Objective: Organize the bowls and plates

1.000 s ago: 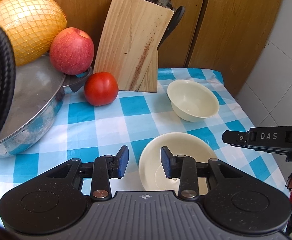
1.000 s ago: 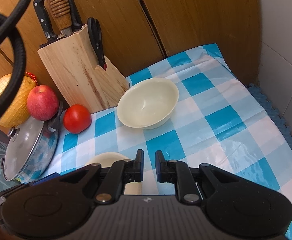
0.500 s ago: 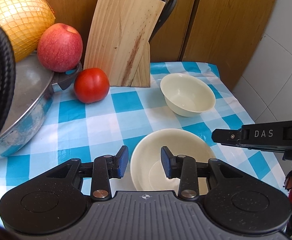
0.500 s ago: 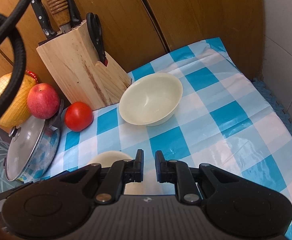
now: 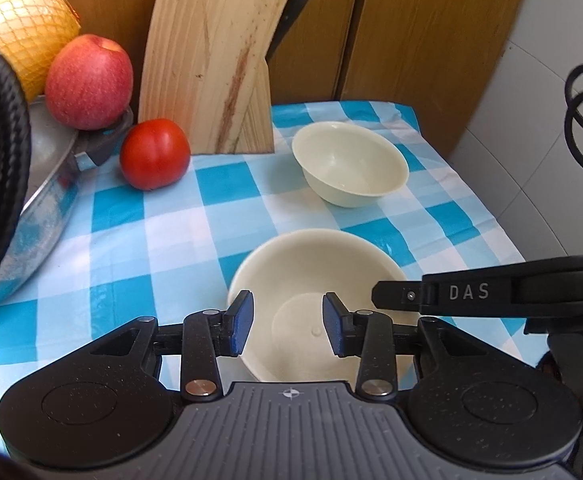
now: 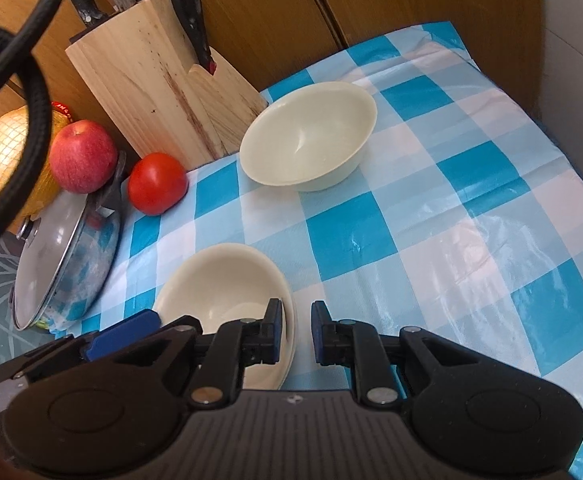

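Both claws have dropped toward the near bowl [image 5: 315, 280]: your left claw [image 5: 287, 322] gapes wide, right claw [image 6: 294, 330] narrow, both empty—grasp looks next.

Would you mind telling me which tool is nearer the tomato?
Left. The left tool sits over the near bowl, on the tomato's side; the right tool straddles the bowl's far rim.

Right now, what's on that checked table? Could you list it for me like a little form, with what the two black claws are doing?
near bowl: cream, empty, upright on the blue checked cloth
far bowl: cream, empty, beside the knife block
left gripper: open, its left finger at the near bowl's rim
right gripper: open, straddling the near bowl's right rim
fruit: tomato, apple, netted pomelo
pot: lidded, at the left
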Tool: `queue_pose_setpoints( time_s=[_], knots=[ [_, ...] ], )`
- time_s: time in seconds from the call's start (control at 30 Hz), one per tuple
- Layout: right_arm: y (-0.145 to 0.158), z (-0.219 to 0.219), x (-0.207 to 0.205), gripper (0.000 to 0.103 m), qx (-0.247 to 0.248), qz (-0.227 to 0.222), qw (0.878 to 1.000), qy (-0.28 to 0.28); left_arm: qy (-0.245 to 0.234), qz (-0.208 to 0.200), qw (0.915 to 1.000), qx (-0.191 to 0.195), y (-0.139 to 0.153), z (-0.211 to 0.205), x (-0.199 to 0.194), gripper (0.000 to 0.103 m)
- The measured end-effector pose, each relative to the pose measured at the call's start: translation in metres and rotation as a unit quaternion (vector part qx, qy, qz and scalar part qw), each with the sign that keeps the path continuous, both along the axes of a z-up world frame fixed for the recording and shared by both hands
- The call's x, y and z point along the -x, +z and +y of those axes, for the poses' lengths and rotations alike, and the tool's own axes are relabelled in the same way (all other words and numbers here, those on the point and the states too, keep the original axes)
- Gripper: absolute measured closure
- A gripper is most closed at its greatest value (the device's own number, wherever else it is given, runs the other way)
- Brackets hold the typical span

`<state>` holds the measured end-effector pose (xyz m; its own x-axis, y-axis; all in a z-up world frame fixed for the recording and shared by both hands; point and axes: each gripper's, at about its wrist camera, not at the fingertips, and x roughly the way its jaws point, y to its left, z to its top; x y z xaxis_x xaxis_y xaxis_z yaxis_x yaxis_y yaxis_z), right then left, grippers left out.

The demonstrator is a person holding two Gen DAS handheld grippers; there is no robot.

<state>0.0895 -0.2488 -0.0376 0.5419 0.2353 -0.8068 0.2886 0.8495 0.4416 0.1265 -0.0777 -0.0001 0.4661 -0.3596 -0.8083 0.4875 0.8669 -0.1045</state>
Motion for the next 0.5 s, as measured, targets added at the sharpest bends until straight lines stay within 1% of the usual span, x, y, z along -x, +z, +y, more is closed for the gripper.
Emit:
queue_pose_setpoints(
  time_s=[0.03, 0.1, 0.17, 0.23, 0.3, 0.4, 0.5],
  knots=[
    [0.0, 0.001, 0.0, 0.087, 0.003, 0.0, 1.0, 0.002, -0.002, 0.006, 1.0, 0.0, -0.003, -0.001, 0.0, 0.057],
    [-0.002, 0.003, 0.0, 0.092, -0.004, 0.0, 1.0, 0.006, -0.007, 0.025, 0.9997, 0.002, -0.009, -0.002, -0.002, 0.058],
    [-0.002, 0.003, 0.0, 0.094, -0.013, 0.001, 1.0, 0.006, -0.014, 0.039, 0.9991, 0.013, -0.012, -0.004, -0.002, 0.063],
    [-0.001, 0.002, 0.003, 0.094, -0.014, -0.001, 1.0, 0.008, -0.028, 0.049, 0.9979, 0.033, -0.011, -0.007, -0.001, 0.066],
    [0.001, 0.0, 0.005, 0.094, -0.013, -0.004, 1.0, 0.007, -0.04, 0.044, 0.9973, 0.042, -0.008, -0.012, 0.003, 0.065],
    [0.006, -0.005, 0.006, 0.095, -0.004, -0.008, 1.0, 0.003, -0.051, 0.033, 0.9976, 0.032, -0.005, -0.02, 0.008, 0.065],
    [0.006, -0.012, 0.006, 0.095, 0.005, -0.005, 1.0, -0.005, -0.04, 0.017, 0.9988, 0.025, -0.002, -0.015, 0.007, 0.064]
  ],
)
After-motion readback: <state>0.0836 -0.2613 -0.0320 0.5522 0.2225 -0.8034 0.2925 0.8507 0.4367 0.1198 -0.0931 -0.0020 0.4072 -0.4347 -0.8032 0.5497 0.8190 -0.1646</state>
